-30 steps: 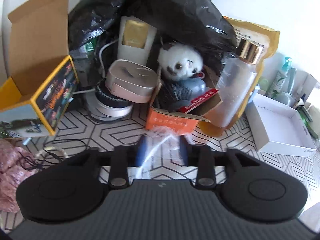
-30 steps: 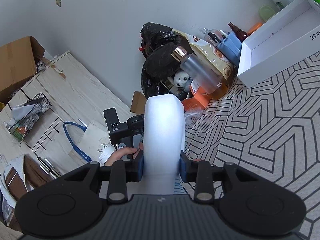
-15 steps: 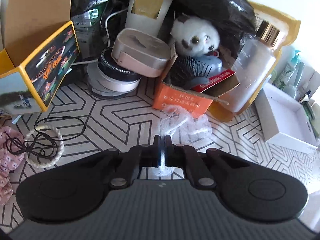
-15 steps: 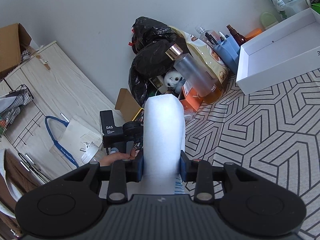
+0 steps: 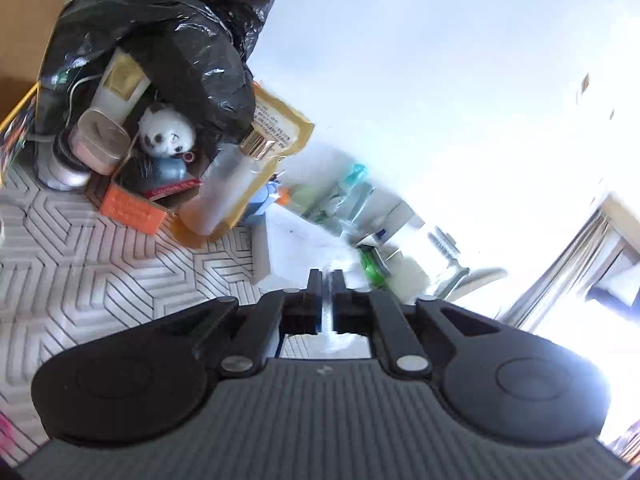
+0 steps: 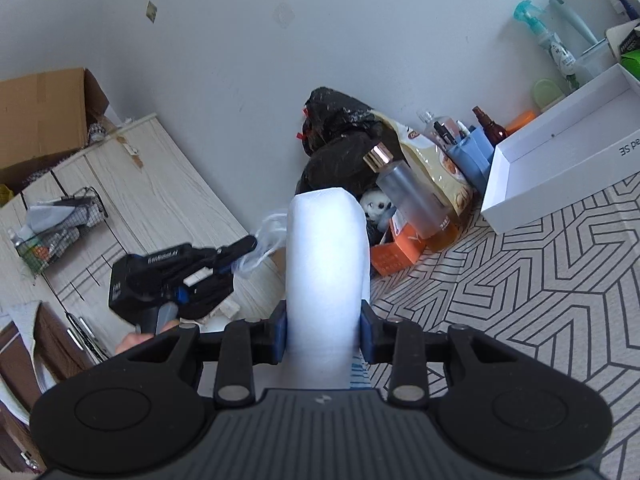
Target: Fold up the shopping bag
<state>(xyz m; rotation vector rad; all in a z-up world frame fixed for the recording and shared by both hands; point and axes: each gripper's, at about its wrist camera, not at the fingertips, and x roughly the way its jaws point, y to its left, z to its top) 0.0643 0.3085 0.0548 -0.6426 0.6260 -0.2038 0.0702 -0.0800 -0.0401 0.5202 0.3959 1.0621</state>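
The shopping bag is thin, clear plastic. In the left wrist view my left gripper (image 5: 327,280) is shut on a thin strip of the bag (image 5: 329,300), raised off the patterned table. In the right wrist view the left gripper (image 6: 240,246) shows at the left, with a crumpled end of the bag (image 6: 266,240) bunched at its tip. My right gripper (image 6: 323,320) is shut on a thick white folded band of the bag (image 6: 326,256) that stands up between its fingers. How the two held parts join is hidden.
A clutter pile stands at the back: black rubbish bag (image 5: 160,40), orange box (image 5: 132,208) with a plush toy (image 5: 166,134), frosted bottle (image 6: 412,196), yellow pouch (image 6: 436,164). An open white box (image 6: 560,148) lies right on the patterned table (image 6: 540,280). A wooden cabinet (image 6: 132,184) is left.
My left gripper closed on the bag's clear end, then lifted and swung up and right with it. The right gripper kept its hold on the white band.
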